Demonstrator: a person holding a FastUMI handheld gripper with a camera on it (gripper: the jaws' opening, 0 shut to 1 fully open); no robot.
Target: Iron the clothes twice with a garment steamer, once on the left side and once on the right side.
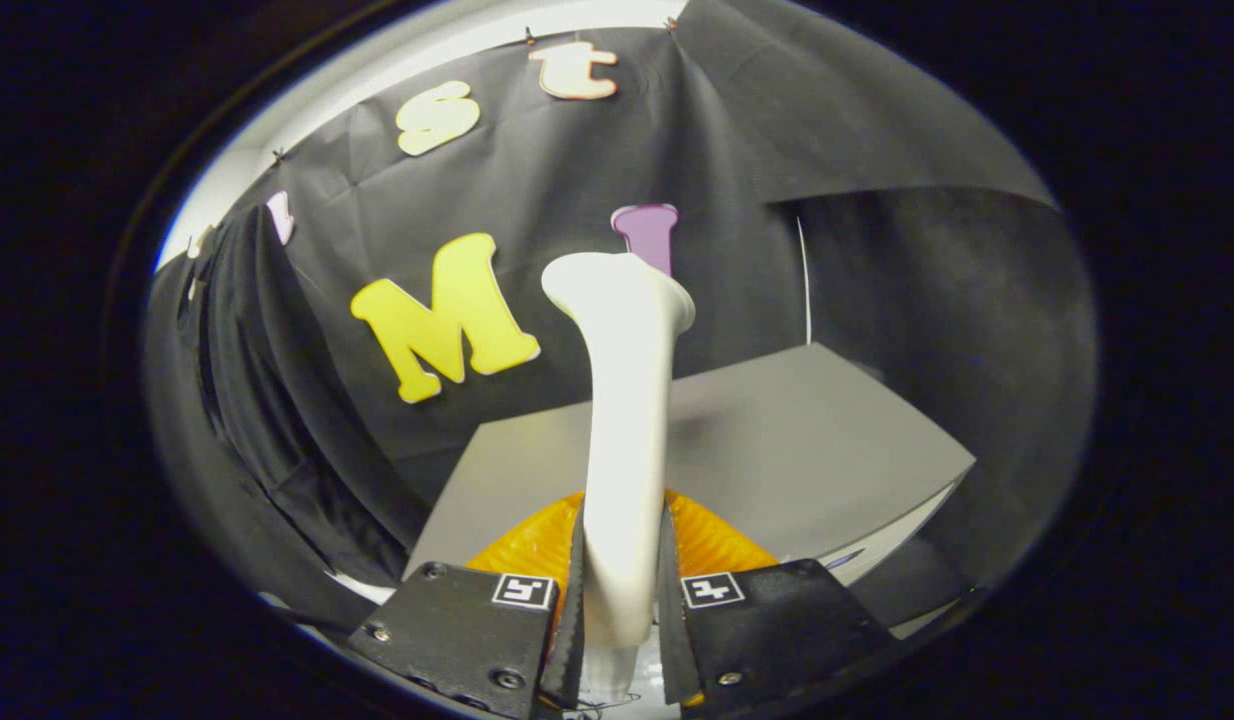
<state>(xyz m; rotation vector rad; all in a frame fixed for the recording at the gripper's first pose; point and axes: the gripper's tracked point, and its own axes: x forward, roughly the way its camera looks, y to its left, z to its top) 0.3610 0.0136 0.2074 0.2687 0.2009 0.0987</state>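
Claw (622, 600) clamped on the slim white plastic garment steamer (622, 400), both fingers pressing its handle, head raised above the grey table (777, 450). Dark hanging cloth (257, 400), possibly the clothes, lies beyond. Step: carrying; next, bring the head against fabric.

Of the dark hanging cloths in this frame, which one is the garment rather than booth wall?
The black garment hanging left of the grey table: it falls in loose vertical folds. The gripper jaws are shut on the white steamer.
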